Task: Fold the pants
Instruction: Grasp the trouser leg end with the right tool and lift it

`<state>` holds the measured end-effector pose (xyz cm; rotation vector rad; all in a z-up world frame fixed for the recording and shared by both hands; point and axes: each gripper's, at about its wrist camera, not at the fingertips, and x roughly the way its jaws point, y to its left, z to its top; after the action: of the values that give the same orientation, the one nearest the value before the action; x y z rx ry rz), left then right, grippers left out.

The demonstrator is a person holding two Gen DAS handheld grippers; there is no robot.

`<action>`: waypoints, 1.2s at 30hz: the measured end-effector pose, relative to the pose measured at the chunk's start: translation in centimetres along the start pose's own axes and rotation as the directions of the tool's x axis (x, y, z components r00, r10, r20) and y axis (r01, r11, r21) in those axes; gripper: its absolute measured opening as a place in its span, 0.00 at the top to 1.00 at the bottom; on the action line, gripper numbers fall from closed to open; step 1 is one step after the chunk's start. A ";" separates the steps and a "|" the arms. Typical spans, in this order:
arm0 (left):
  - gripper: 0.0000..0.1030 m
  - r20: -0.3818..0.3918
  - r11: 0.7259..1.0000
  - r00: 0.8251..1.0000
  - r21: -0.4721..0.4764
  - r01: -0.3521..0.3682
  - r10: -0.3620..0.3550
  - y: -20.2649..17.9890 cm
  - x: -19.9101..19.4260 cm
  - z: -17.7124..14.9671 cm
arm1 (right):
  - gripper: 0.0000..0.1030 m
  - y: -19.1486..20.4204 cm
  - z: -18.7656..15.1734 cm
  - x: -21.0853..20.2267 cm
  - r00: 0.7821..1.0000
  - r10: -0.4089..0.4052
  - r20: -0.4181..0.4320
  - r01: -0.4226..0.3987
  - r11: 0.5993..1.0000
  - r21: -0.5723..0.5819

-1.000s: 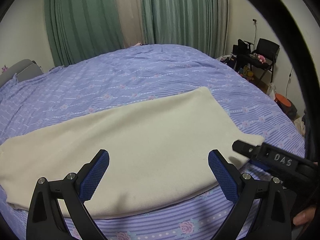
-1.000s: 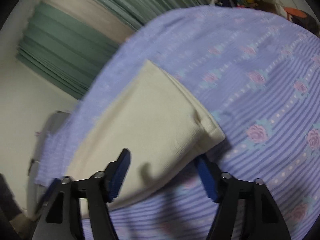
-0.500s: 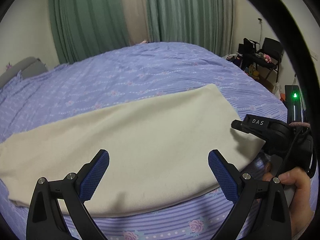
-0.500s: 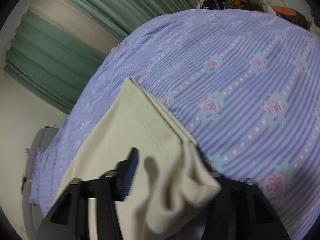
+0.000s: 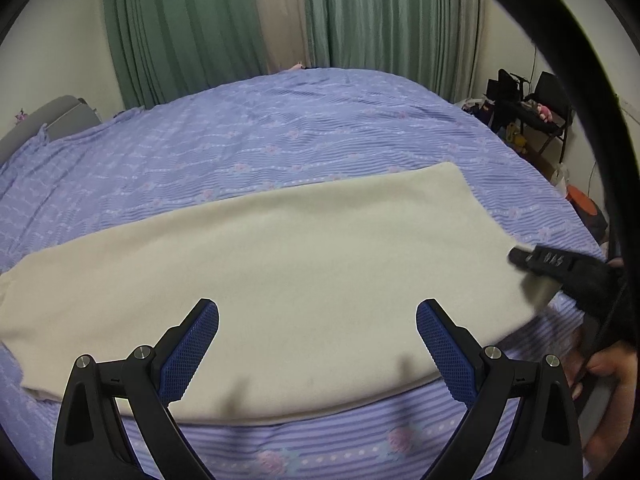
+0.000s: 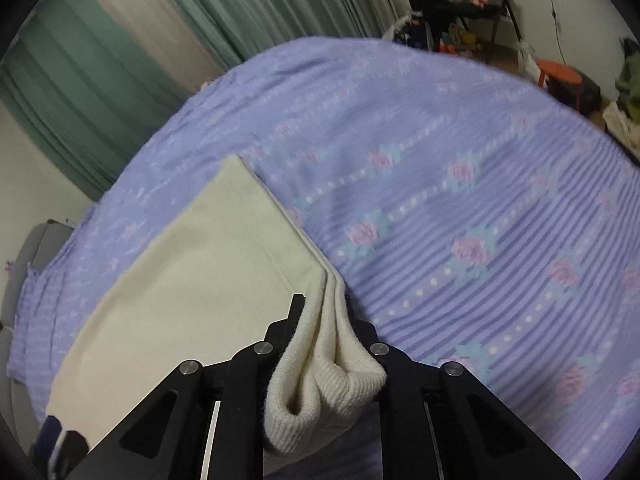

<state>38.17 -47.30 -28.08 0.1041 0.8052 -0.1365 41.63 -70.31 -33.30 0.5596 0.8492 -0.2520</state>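
From my left wrist camera, one pair of cream pants (image 5: 280, 280) lies flat across the near part of the one purple bed (image 5: 280, 128), as a second ago. My left gripper (image 5: 318, 344) hangs over their near edge with jaws spread wide and nothing between them, unchanged. My right gripper (image 5: 520, 258) has reached the pants' right end. From the right wrist camera, its two fingers, apart a second ago, are closing on the bunched corner of the pants (image 6: 224, 280), which they now pinch.
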 end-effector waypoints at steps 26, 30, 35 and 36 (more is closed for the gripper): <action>0.02 -0.006 0.950 0.993 -0.289 -0.118 0.122 33.8 -14.7 -1.2 | 0.86 39.2 -5.3 -14.7 0.966 0.158 0.206 0.050 0.664 -0.746; 0.02 -0.030 0.940 0.990 -0.309 -0.143 0.141 41.0 -15.2 -2.9 | 0.86 46.2 -10.9 -13.2 0.976 0.170 0.136 0.014 0.573 -0.819; 0.02 -0.066 0.937 0.987 -0.309 -0.160 0.146 48.1 -14.1 -4.8 | 0.86 52.6 -19.7 -8.2 0.992 0.125 0.008 -0.052 0.466 -0.883; 0.02 -0.077 0.938 0.986 -0.305 -0.163 0.146 48.9 -13.6 -5.4 | 0.86 53.5 -21.3 -7.1 0.994 0.106 -0.020 -0.065 0.445 -0.893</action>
<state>32.90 2.84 -19.90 -0.1278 0.8588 0.1439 46.19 -14.09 -19.59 -0.4335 0.7833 0.3088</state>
